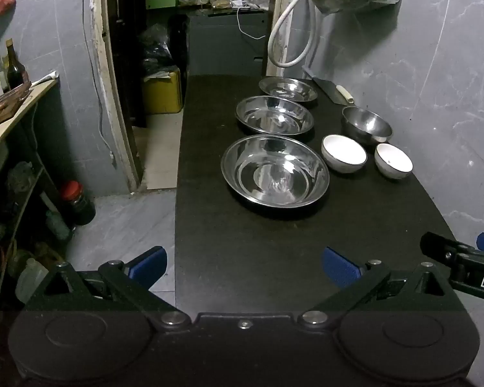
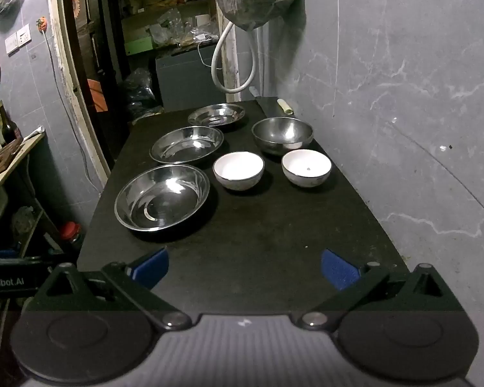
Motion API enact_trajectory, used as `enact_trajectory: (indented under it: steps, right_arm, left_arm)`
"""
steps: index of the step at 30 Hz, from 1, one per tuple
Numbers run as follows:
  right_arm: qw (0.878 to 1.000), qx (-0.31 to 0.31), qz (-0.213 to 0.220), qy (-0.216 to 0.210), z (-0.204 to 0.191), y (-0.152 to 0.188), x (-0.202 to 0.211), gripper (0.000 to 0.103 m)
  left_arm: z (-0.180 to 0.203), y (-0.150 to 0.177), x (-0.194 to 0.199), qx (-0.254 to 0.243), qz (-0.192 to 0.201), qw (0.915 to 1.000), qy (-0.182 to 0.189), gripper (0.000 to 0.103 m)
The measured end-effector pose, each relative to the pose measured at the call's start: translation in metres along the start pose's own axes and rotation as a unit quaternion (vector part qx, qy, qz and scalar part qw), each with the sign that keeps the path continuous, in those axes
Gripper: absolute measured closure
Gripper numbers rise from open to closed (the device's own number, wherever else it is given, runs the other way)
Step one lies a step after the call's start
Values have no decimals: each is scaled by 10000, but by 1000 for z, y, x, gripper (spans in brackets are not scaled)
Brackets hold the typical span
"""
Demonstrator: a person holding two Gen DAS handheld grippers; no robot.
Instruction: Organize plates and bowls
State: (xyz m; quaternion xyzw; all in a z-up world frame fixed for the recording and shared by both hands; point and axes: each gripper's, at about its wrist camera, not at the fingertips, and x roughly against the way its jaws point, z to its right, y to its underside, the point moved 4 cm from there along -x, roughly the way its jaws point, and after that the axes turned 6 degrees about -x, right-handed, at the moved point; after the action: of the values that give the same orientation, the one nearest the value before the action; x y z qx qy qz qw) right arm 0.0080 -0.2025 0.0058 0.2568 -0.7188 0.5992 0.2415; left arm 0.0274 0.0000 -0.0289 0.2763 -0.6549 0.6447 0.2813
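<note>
We hold the left gripper [image 1: 243, 267] and the right gripper [image 2: 244, 267] above the near end of the black worktop [image 2: 274, 242], both with the blue pads spread wide and nothing between them. In the left wrist view the right gripper shows at the right edge.

Further on, at the left side of the worktop, three steel plates stand in a row going away from us: the nearest steel plate [image 1: 275, 171], the middle steel plate [image 1: 274, 115] and the far steel plate [image 1: 287, 88]. They are close together, not stacked.

To the right of them stand two white bowls, the left white bowl [image 2: 238, 170] and the right white bowl [image 2: 306, 167], a little apart. Just behind them is a steel bowl [image 2: 282, 135]. At the far end, near the grey wall, lies a knife [image 1: 334, 92] with a pale handle.
</note>
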Motion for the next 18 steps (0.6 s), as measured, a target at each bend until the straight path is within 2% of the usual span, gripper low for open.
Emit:
enact_trajectory:
  steps: [18]
  right_arm:
    - [10000,-11,-36,-10,1,-6,-5,0]
  left_arm:
    - [0,0,0,-2,-25,10000,2,1]
